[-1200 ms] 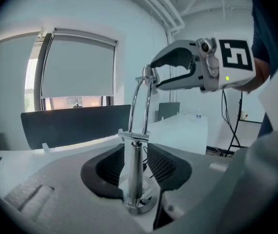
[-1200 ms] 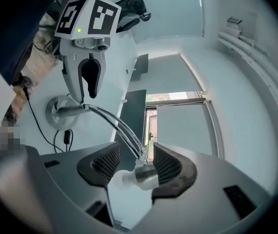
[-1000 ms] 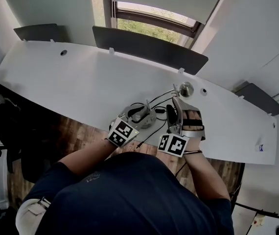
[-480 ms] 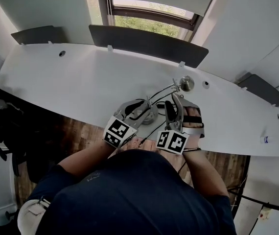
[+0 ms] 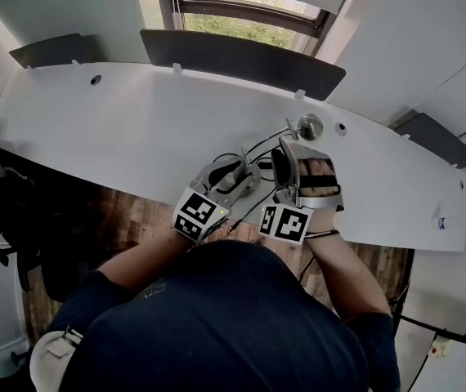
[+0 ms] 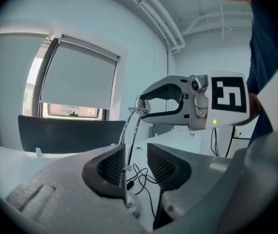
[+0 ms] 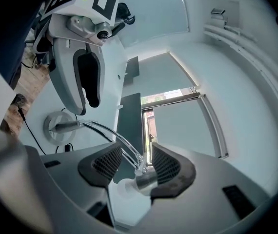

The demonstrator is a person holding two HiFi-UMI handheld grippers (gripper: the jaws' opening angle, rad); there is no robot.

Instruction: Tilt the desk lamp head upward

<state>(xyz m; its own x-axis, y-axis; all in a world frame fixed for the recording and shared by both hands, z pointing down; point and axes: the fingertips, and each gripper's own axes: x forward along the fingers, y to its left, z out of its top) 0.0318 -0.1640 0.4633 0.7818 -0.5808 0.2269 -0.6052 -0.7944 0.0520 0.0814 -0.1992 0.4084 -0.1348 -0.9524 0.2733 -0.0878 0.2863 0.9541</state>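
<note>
The chrome desk lamp stands on the white desk (image 5: 118,129), its round base (image 7: 56,126) near the front edge and its thin arm (image 6: 129,130) curving up to the small lamp head (image 5: 309,125). My right gripper (image 7: 131,167) is rolled on its side at the lamp head (image 7: 146,179). Its jaws have just been closing a little and stand wide, with the head between the tips against one pad and a gap at the other. My left gripper (image 6: 131,162) hovers over the base (image 6: 134,208), jaws apart, and the arm's foot stands in the gap.
Thin black cables (image 5: 262,166) loop on the desk beside the lamp base. A dark partition panel (image 5: 241,55) runs along the desk's back edge under the window. A small object (image 5: 440,224) lies at the far right. The person's body is close to the front edge.
The left gripper has lifted slightly above the lamp base. The right gripper has stayed at the lamp head. The head view has shifted a little.
</note>
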